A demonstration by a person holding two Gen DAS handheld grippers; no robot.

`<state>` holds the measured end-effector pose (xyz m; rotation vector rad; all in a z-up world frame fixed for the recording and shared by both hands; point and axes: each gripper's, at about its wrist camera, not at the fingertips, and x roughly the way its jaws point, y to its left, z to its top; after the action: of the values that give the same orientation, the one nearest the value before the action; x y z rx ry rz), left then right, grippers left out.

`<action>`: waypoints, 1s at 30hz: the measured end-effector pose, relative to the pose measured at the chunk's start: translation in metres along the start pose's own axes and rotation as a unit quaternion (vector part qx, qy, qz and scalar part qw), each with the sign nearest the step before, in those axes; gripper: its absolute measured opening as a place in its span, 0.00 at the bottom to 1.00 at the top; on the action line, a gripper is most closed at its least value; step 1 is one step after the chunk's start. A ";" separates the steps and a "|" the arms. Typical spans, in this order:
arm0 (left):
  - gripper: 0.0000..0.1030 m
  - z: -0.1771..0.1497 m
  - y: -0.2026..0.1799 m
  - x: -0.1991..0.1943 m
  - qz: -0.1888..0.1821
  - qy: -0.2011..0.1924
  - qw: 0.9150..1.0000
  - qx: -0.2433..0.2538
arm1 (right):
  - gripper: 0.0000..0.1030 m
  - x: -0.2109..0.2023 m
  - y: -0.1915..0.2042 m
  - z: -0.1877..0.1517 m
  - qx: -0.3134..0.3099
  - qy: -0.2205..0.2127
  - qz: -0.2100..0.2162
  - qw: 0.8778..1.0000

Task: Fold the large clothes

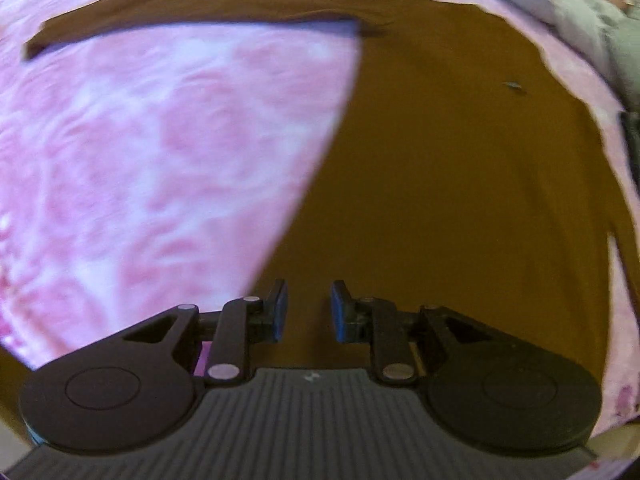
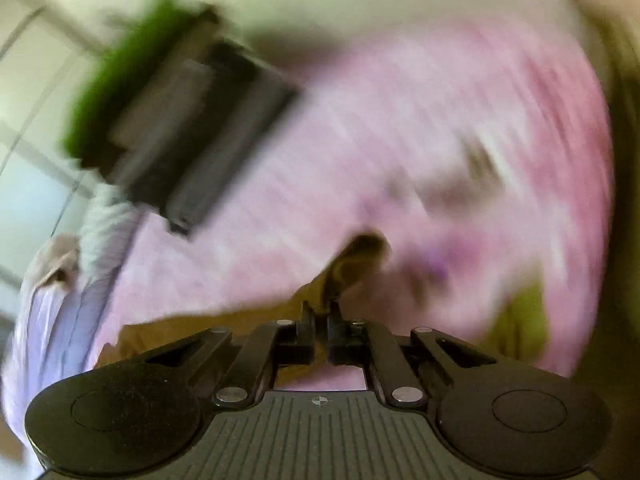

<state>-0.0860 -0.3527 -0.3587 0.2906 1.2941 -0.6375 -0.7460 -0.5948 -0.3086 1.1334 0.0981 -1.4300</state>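
Observation:
A large brown garment [image 1: 460, 180] lies spread on a pink patterned bedspread [image 1: 160, 160], with one long sleeve [image 1: 192, 12] stretched out to the left at the top. My left gripper [image 1: 308, 308] hovers over the garment's near part, pointing steeply down. Its blue pads stand a little apart with nothing between them. The right wrist view is heavily blurred. There my right gripper [image 2: 319, 316] is shut on a fold of the brown garment [image 2: 352, 264], which bunches up beyond the fingertips above the pink bedspread [image 2: 400, 140].
Grey and pale cloth [image 1: 600, 28] lies at the bedspread's top right edge. The right wrist view shows a blurred dark box-like object with a green side [image 2: 180, 120] at upper left, lilac fabric [image 2: 60, 300] at lower left and a yellow-green patch [image 2: 520, 320] at right.

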 end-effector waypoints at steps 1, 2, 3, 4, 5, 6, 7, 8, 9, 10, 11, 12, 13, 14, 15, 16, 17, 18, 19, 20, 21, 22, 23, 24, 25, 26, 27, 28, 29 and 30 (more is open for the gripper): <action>0.18 0.001 -0.006 0.001 -0.007 -0.002 1.000 0.002 | 0.01 -0.007 0.012 0.012 -0.038 -0.026 0.004 0.999; 0.18 0.002 -0.011 0.002 -0.013 -0.003 1.000 0.005 | 0.01 -0.012 0.020 0.022 -0.061 -0.045 0.012 0.997; 0.18 0.003 -0.016 0.004 -0.019 -0.002 1.000 0.005 | 0.01 -0.013 0.026 0.035 -0.081 -0.059 0.024 0.995; 0.18 0.002 -0.019 0.006 -0.026 0.001 1.000 0.005 | 0.01 -0.012 0.032 0.045 -0.097 -0.068 0.028 0.993; 0.18 0.001 -0.023 0.009 -0.031 0.005 1.000 0.005 | 0.01 -0.009 0.035 0.057 -0.114 -0.079 0.027 0.990; 0.18 0.000 -0.027 0.011 -0.034 0.010 0.999 0.007 | 0.01 -0.002 0.036 0.067 -0.125 -0.084 0.028 0.988; 0.18 -0.002 -0.030 0.013 -0.034 0.011 0.999 0.009 | 0.01 0.008 0.036 0.078 -0.131 -0.083 0.030 0.987; 0.18 -0.004 -0.033 0.016 -0.035 0.013 0.999 0.012 | 0.01 0.021 0.035 0.084 -0.137 -0.080 0.026 0.987; 0.18 -0.006 -0.035 0.018 -0.036 0.017 0.999 0.014 | 0.01 0.035 0.031 0.088 -0.143 -0.074 0.019 0.987; 0.18 -0.008 -0.037 0.018 -0.036 0.019 0.999 0.015 | 0.01 0.050 0.027 0.090 -0.149 -0.063 -0.001 0.987; 0.18 -0.011 -0.037 0.018 -0.036 0.019 0.999 0.016 | 0.01 0.067 0.017 0.091 -0.147 -0.047 -0.027 0.988; 0.18 -0.014 -0.036 0.018 -0.036 0.020 0.999 0.014 | 0.01 0.078 0.004 0.088 -0.136 -0.028 -0.045 0.989; 0.19 -0.015 -0.035 0.018 -0.035 0.022 0.999 0.014 | 0.03 0.093 -0.006 0.086 -0.124 -0.003 -0.071 0.990; 0.19 -0.018 -0.033 0.016 -0.030 0.023 0.999 0.015 | 0.06 0.101 -0.015 0.081 -0.114 0.011 -0.096 0.989; 0.21 -0.019 -0.030 0.014 -0.023 0.023 0.999 0.016 | 0.18 0.107 -0.021 0.078 -0.103 0.020 -0.119 0.987; 0.22 -0.020 -0.027 0.012 -0.018 0.024 0.999 0.019 | 0.32 0.110 -0.025 0.076 -0.088 0.025 -0.139 0.986; 0.23 -0.021 -0.024 0.009 -0.013 0.023 0.999 0.020 | 0.37 0.104 -0.028 0.075 -0.070 0.019 -0.142 0.987; 0.26 -0.022 -0.020 0.006 -0.006 0.021 1.000 0.021 | 0.47 0.095 -0.029 0.072 -0.050 0.006 -0.138 0.989; 0.29 -0.024 -0.016 0.003 0.000 0.019 1.000 0.020 | 0.49 0.084 -0.026 0.067 -0.038 -0.002 -0.137 0.990; 0.29 -0.025 -0.011 0.000 0.004 0.017 1.000 0.017 | 0.49 0.072 -0.020 0.057 -0.039 0.000 -0.125 0.991; 0.30 -0.027 -0.006 -0.001 0.006 0.015 1.000 0.012 | 0.49 0.060 -0.014 0.046 -0.053 0.016 -0.100 0.993; 0.30 -0.030 -0.001 -0.001 0.009 0.014 1.000 0.004 | 0.49 0.054 -0.009 0.034 -0.068 0.043 -0.076 0.994; 0.30 -0.032 0.004 0.000 0.010 0.013 1.000 -0.005 | 0.49 0.047 0.000 0.015 -0.086 0.082 -0.050 0.992; 0.30 -0.035 0.009 0.001 0.009 0.012 1.000 -0.017 | 0.48 0.041 0.009 -0.009 -0.106 0.127 -0.016 0.986; 0.30 -0.037 0.013 0.002 0.007 0.013 1.000 -0.027 | 0.48 0.036 0.019 -0.036 -0.126 0.173 0.020 0.977; 0.30 -0.039 0.017 0.004 0.004 0.014 0.999 -0.036 | 0.47 0.032 0.031 -0.065 -0.150 0.219 0.050 0.963; 0.30 -0.042 0.020 0.006 -0.001 0.014 0.999 -0.043 | 0.45 0.027 0.042 -0.094 -0.170 0.255 0.071 0.949; 0.30 -0.044 0.022 0.007 -0.007 0.014 0.999 -0.046 | 0.42 0.024 0.052 -0.124 -0.183 0.289 0.093 0.935; 0.30 -0.045 0.025 0.007 -0.012 0.013 0.999 -0.044 | 0.41 0.022 0.060 -0.148 -0.193 0.311 0.100 0.925; 0.30 -0.046 0.027 0.008 -0.019 0.012 0.999 -0.041 | 0.36 0.022 0.066 -0.165 -0.205 0.318 0.095 0.921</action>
<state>-0.1053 -0.3083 -0.3823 0.2078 1.3477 -0.6122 -0.5964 -0.5190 -0.3719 1.1729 0.6977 -0.7716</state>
